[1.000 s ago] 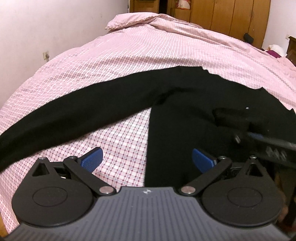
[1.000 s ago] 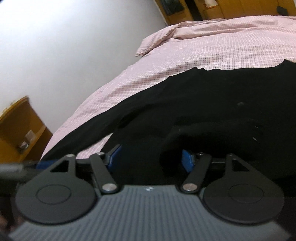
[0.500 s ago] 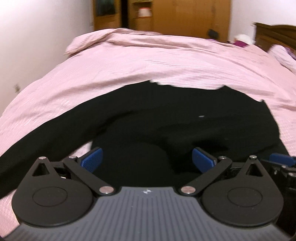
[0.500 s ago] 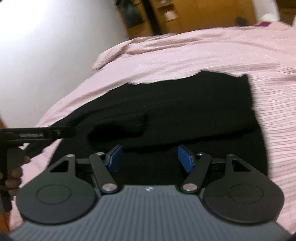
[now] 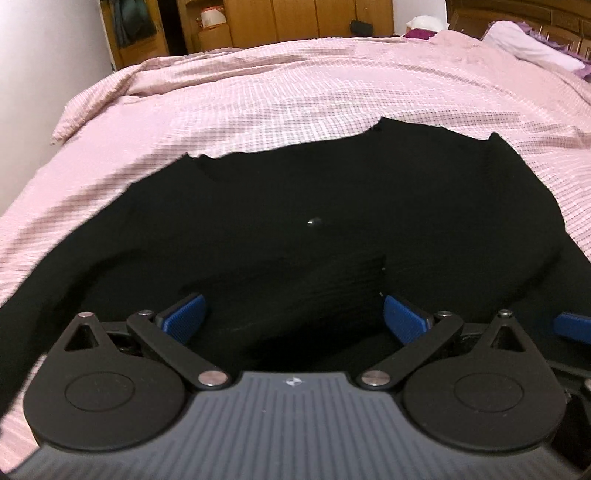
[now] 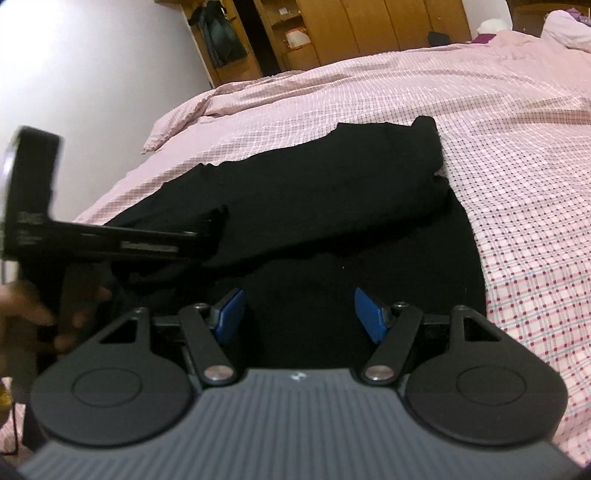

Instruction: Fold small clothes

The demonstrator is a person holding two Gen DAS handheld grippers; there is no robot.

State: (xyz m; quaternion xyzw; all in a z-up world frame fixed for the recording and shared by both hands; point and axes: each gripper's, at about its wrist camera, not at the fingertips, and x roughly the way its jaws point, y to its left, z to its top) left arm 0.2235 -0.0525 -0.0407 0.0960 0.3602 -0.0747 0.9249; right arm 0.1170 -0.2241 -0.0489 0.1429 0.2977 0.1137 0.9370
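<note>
A black long-sleeved top point(image 5: 332, 206) lies spread on the pink checked bedcover point(image 5: 295, 96). One sleeve is folded across the body, its ribbed cuff point(image 6: 216, 221) lying near the middle; the other sleeve point(image 5: 44, 295) runs off to the lower left. My left gripper point(image 5: 293, 314) hovers open over the top's body, nothing between its blue pads point(image 5: 184, 314). My right gripper point(image 6: 299, 312) is open too, above the lower part of the top point(image 6: 369, 266), with only cloth below it. In the right wrist view the left gripper's body point(image 6: 92, 236) and the hand holding it show at the left.
Bare bedcover point(image 6: 535, 221) stretches to the right of the top. A bunched quilt edge point(image 5: 122, 85) and wooden wardrobes point(image 5: 314, 18) lie beyond it. A white pillow point(image 5: 528, 44) sits at the far right, a white wall point(image 6: 92, 74) on the left.
Both grippers have swung to the right over the top. The left one now sits above the body instead of the bare cover by the sleeve. Both stayed open.
</note>
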